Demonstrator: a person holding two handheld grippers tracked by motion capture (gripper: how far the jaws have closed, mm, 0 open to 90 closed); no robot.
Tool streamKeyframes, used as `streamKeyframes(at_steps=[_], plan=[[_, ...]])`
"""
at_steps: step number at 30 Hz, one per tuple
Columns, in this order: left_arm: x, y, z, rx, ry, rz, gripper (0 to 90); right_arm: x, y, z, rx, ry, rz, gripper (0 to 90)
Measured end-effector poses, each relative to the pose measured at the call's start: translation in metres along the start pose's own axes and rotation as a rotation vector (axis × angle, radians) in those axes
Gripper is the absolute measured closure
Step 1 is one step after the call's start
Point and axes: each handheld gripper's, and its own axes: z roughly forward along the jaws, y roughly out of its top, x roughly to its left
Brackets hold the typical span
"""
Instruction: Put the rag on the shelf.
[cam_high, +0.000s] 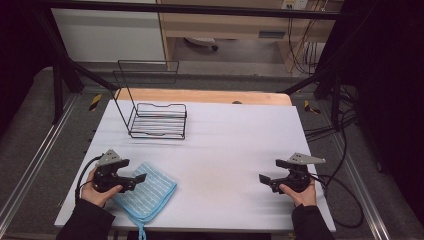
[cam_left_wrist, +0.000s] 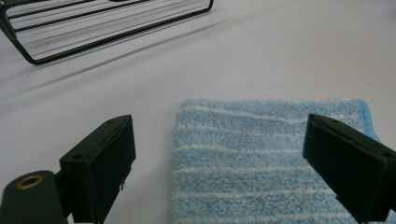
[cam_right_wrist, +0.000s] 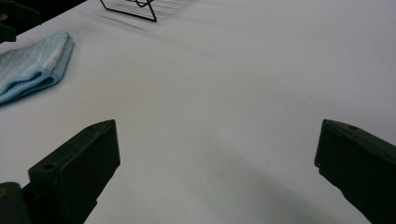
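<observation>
Left gripper (cam_high: 142, 178): near edge of table, left side. Jaws stand wide apart w/ nothing between the pads; in the left gripper view they frame the cloth but do not touch it.
Right gripper (cam_high: 263, 178): near edge too, right side, well apart from the cloth. Jaws also spread wide, holding nothing; bare table between them in the right gripper view.
Cloth (cam_high: 146, 192): blue w/ thin white stripes, folded, lying flat at the front-left of the table (cam_high: 235, 150), just under and in front of the left gripper. A small loop hangs over the near table edge. In the right gripper view the folded edge looks thick, approx. two layers or more.
Rack (cam_high: 157, 120): black wire rack, far-left part of the table, well apart from the cloth; its tall back frame leans away. Nothing lies in it.
Step in hand: I judge it is the very start, approach to the cloth; no grip is made yet.
Next move: left gripper should go down a little, bring one pad under or onto a cloth edge, then close. The right one prob. must come across to take another corner.
Care point: terry is soft and layered, so a pinch may catch the top layer only.
</observation>
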Motion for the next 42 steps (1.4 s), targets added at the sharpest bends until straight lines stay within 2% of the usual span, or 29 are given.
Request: streamKeyframes(at_steps=[11,18,21,28,30,32,35,39,42], plan=[[0.001,0.006,-0.002,0.004,0.007,-0.011,13.0,0.0,0.0,0.0,0.004,-0.006,-0.006,0.7],[0.002,0.016,-0.005,0.006,0.017,-0.035,17.8,0.002,0.001,0.002,0.012,-0.009,-0.012,0.7],[0.002,0.023,-0.004,0.025,0.028,-0.035,19.3,0.002,0.001,0.002,0.015,-0.011,-0.01,0.7],[0.0,0.033,0.007,0.054,0.054,-0.043,30.9,0.002,0.001,0.002,0.014,-0.013,-0.008,0.7],[0.001,0.031,0.012,0.061,0.052,-0.048,37.9,0.002,0.001,0.002,0.016,-0.014,-0.013,0.7],[0.002,0.027,0.015,0.075,0.048,-0.055,40.3,0.002,0.0,0.002,0.017,-0.013,-0.014,0.7],[0.005,0.022,0.02,0.101,0.039,-0.06,48.8,0.003,0.0,0.004,0.024,-0.012,-0.017,0.7],[0.006,0.016,0.028,0.165,0.033,-0.053,54.7,0.003,0.0,0.005,0.032,-0.011,-0.016,0.7],[0.006,0.014,0.029,0.178,0.03,-0.05,57.8,0.003,0.0,0.005,0.032,-0.01,-0.015,0.7]])
